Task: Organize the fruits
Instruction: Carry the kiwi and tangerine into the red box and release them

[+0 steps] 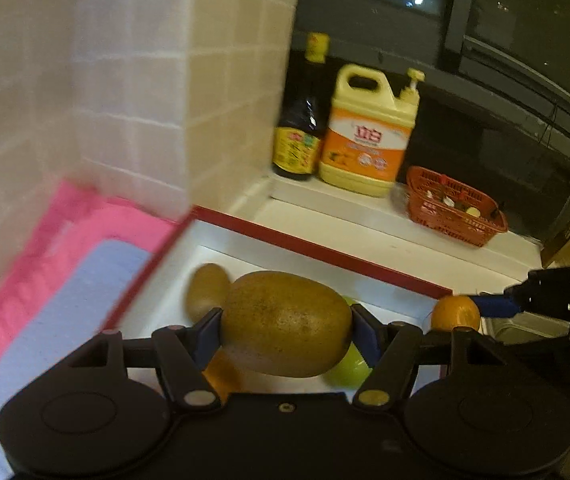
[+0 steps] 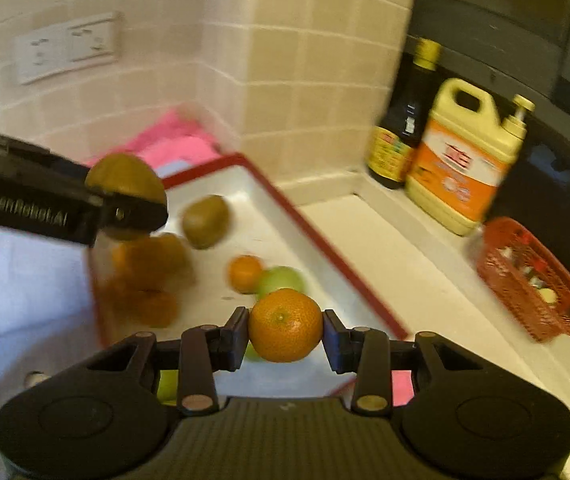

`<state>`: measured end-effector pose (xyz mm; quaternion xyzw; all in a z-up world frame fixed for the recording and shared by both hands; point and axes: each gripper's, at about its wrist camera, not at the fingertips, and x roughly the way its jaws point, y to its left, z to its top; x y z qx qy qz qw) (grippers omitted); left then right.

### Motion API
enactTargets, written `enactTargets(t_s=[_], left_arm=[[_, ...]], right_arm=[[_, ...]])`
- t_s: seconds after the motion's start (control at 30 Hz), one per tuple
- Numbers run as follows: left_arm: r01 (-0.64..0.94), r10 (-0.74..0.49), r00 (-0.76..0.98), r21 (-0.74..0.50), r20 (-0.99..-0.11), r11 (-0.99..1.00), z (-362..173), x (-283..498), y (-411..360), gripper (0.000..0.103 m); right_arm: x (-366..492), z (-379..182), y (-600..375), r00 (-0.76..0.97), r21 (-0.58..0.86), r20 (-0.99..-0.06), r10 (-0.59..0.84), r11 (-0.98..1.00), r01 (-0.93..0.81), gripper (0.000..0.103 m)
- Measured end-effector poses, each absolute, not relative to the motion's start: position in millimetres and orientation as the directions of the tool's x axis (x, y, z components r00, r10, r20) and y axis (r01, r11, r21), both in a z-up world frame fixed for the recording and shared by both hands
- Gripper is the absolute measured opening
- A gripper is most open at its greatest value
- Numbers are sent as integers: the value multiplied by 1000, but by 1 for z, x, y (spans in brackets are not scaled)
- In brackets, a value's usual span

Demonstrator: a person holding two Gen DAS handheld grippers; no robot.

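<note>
Brown kiwi (image 1: 285, 322) is clamped in the left gripper (image 1: 286, 330) at lower centre, above the red-rimmed white tray (image 1: 321, 250). Right gripper (image 2: 285, 330) grasps a mandarin (image 2: 285, 325); other fruits lie in the tray below.

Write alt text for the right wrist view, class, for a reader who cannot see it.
The right gripper clamps an orange above a red-rimmed white tray of loose fruit. At left, the left gripper holds a kiwi; bottles stand behind.
</note>
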<state>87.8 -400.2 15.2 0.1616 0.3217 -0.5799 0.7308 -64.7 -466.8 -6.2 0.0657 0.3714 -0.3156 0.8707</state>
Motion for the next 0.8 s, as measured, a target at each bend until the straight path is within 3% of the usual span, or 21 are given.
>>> enactTargets(t_s=[0.43, 0.8], left_arm=[[967, -647, 115, -63, -754, 246, -48, 79, -434, 80], [975, -630, 97, -53, -771, 216, -64, 83, -444, 80]], right_arm=[[-33, -51, -511, 439, -95, -798, -413, 805, 585, 41], [-16, -66, -517, 371, -170, -818, -440, 800, 575, 41]])
